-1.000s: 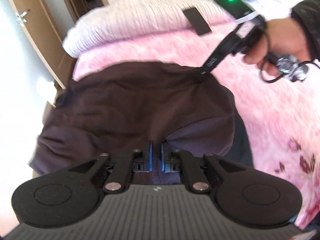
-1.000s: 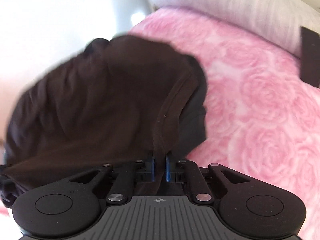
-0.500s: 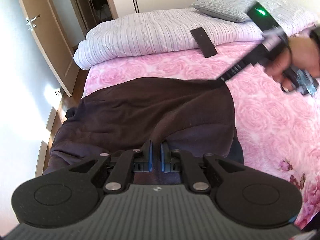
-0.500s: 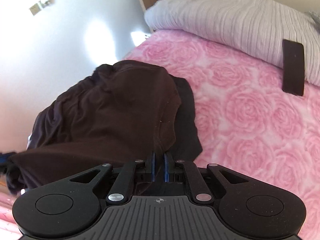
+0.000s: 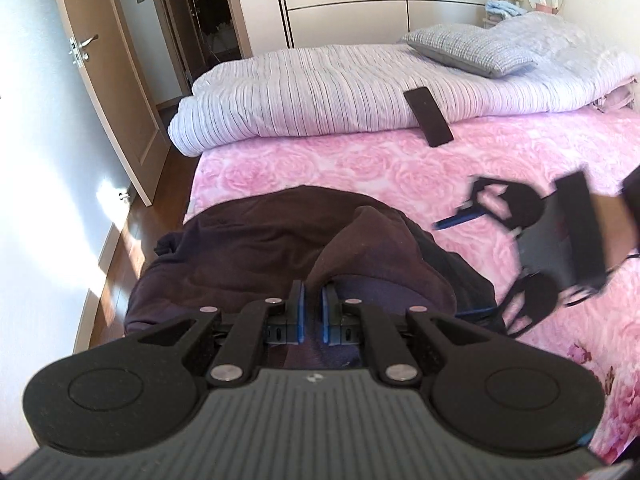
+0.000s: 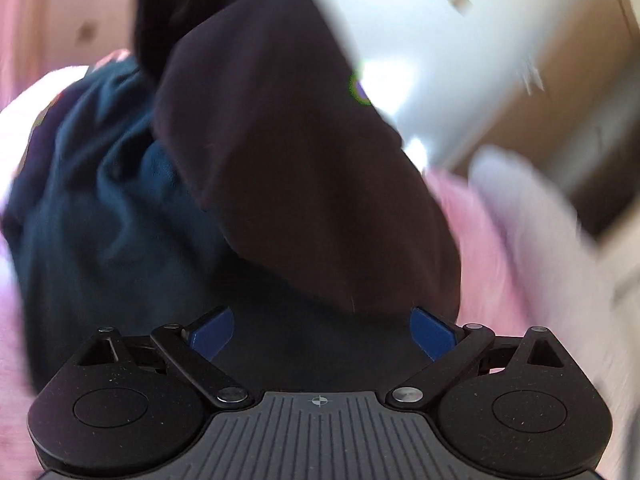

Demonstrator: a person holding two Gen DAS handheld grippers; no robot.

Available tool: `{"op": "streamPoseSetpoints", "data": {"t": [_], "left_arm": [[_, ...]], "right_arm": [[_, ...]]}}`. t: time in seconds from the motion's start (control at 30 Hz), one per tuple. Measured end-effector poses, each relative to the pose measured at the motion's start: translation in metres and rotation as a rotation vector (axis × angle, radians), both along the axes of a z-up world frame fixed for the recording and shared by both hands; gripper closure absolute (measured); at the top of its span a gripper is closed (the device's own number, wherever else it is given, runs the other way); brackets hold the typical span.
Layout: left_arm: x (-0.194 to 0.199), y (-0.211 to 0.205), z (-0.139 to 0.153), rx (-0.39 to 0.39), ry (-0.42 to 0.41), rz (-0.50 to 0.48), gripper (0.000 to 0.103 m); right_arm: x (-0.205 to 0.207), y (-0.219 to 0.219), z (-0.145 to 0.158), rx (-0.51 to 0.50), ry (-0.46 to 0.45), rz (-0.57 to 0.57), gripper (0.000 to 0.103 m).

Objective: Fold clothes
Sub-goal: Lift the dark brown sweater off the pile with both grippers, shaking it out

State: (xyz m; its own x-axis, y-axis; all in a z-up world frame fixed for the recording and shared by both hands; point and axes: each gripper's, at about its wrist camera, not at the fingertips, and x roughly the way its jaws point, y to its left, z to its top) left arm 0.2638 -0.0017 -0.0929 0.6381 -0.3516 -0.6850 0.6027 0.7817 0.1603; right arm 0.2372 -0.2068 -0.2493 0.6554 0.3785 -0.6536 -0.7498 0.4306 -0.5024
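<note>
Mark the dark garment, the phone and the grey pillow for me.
dark garment (image 5: 256, 248), left wrist view, flat top of the cloth.
phone (image 5: 428, 116), left wrist view, middle of its screen.
grey pillow (image 5: 468, 54), left wrist view, centre of its top.

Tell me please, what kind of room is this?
Most likely a bedroom in a home. A bed with a pink rose cover takes most of the view, a pillow lies on a striped duvet, and wardrobe doors stand behind.
</note>
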Motion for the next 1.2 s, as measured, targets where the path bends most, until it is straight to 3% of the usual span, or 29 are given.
{"op": "streamPoseSetpoints", "data": {"t": [0.17, 0.23, 0.27, 0.3, 0.33, 0.43, 0.6, 0.83, 0.93, 1.03, 1.1, 1.17, 1.2], "left_arm": [[-0.003, 0.010, 0.009, -0.005, -0.028, -0.012, 0.097], [-0.004, 0.014, 0.014, -0.003, -0.046, -0.008, 0.097], [-0.005, 0.015, 0.018, -0.004, -0.058, -0.005, 0.097], [-0.007, 0.017, 0.022, -0.007, -0.075, 0.001, 0.097], [-0.008, 0.017, 0.028, -0.011, -0.096, 0.008, 0.097], [-0.011, 0.014, 0.053, -0.041, -0.165, 0.020, 0.097], [-0.032, -0.013, 0.117, -0.090, -0.320, -0.027, 0.099], [-0.117, -0.065, 0.224, -0.196, -0.563, -0.136, 0.103], [-0.160, -0.094, 0.249, -0.207, -0.598, -0.202, 0.103], [-0.195, -0.126, 0.244, -0.211, -0.554, -0.274, 0.103], [-0.217, -0.153, 0.213, -0.197, -0.495, -0.331, 0.095], [-0.239, -0.182, 0.176, -0.181, -0.429, -0.393, 0.061], [-0.249, -0.198, 0.155, -0.175, -0.382, -0.431, 0.059]], "right_arm": [[0.032, 0.045, -0.004, 0.030, -0.203, 0.060, 0.005], [0.045, 0.056, 0.004, 0.045, -0.200, 0.077, 0.008], [0.051, 0.057, 0.013, 0.064, -0.179, 0.078, 0.016], [0.057, 0.057, 0.025, 0.071, -0.165, 0.060, 0.062], [0.062, 0.057, 0.037, 0.078, -0.151, 0.041, 0.097], [0.069, 0.043, 0.085, 0.130, -0.145, -0.016, 0.098], [0.049, -0.010, 0.190, 0.224, -0.243, -0.113, 0.099], [-0.053, -0.084, 0.313, 0.327, -0.355, -0.188, 0.101], [-0.109, -0.122, 0.349, 0.370, -0.379, -0.263, 0.101], [-0.167, -0.154, 0.379, 0.359, -0.396, -0.361, 0.101], [-0.201, -0.183, 0.389, 0.352, -0.382, -0.447, 0.101], [-0.245, -0.213, 0.384, 0.319, -0.367, -0.527, 0.100], [-0.269, -0.229, 0.377, 0.303, -0.355, -0.565, 0.100]]}}
